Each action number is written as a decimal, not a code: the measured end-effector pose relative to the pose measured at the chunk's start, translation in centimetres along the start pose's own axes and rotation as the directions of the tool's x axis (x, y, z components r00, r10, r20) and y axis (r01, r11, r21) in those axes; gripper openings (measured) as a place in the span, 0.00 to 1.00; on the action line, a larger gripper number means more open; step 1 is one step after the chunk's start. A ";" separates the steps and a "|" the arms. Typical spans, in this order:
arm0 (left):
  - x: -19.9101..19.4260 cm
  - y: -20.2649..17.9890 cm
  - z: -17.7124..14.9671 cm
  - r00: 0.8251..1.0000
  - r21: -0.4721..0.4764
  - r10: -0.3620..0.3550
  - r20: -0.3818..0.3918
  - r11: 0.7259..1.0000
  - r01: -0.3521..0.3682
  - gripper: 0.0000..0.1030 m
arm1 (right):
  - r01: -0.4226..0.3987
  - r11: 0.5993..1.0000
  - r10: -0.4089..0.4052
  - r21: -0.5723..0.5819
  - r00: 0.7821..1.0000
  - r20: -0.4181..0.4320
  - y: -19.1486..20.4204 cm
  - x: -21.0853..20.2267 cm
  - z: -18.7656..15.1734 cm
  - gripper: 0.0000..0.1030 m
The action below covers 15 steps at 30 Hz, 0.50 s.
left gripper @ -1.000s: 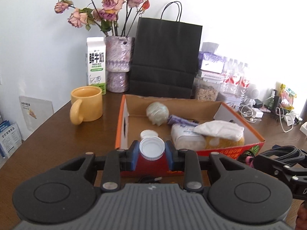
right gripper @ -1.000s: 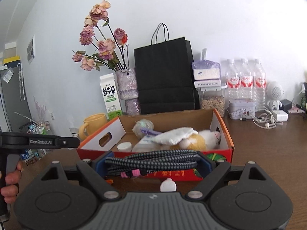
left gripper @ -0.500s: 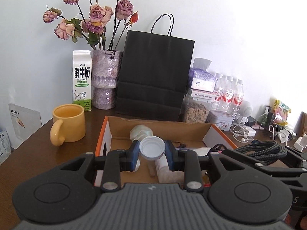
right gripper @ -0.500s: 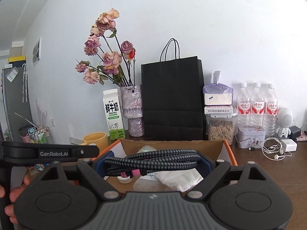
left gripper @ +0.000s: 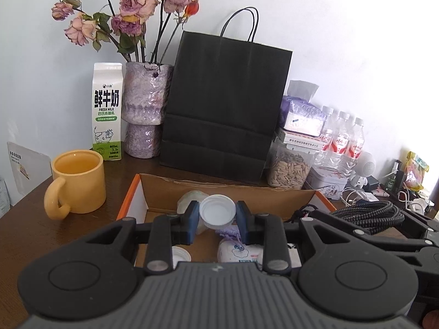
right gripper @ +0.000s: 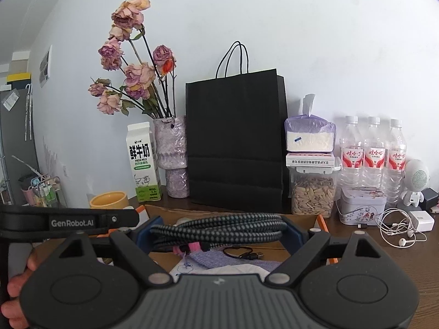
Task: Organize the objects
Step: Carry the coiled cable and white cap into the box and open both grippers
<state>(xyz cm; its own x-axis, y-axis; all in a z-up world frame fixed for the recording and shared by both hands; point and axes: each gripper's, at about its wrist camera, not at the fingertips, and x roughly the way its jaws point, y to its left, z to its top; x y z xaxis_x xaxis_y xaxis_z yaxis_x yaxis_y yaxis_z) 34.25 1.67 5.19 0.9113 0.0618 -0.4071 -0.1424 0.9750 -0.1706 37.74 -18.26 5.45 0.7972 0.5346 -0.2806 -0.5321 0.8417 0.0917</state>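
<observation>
My left tongs (left gripper: 216, 216) grip the white cap (left gripper: 217, 213) and my right tongs (right gripper: 219, 233) clamp the coiled cable (right gripper: 219, 226) crosswise, both over the cardboard box (left gripper: 219, 189) at lower centre.

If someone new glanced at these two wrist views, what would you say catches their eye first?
Probably the tall black paper bag standing against the wall at the centre, with the dried roses rising from the purple vase just to its left. Close up, the left hand-held gripper pinches a white cap over the open cardboard box, and the right hand-held gripper clasps a coiled braided cable.
</observation>
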 end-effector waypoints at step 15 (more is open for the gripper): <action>2.9 1.0 -0.5 0.997 0.016 0.072 -0.029 0.997 -0.072 0.39 | -0.020 1.000 0.019 -0.014 0.996 -0.084 -1.5 4.1 -0.4 0.87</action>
<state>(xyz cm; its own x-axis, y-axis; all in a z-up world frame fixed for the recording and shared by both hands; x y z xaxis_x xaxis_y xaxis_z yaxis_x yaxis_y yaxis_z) 36.55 2.70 3.41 0.8873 0.1258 -0.4437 -0.2008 0.9715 -0.1262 41.71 -17.33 3.83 0.7604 0.5422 -0.3576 -0.5523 0.8295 0.0835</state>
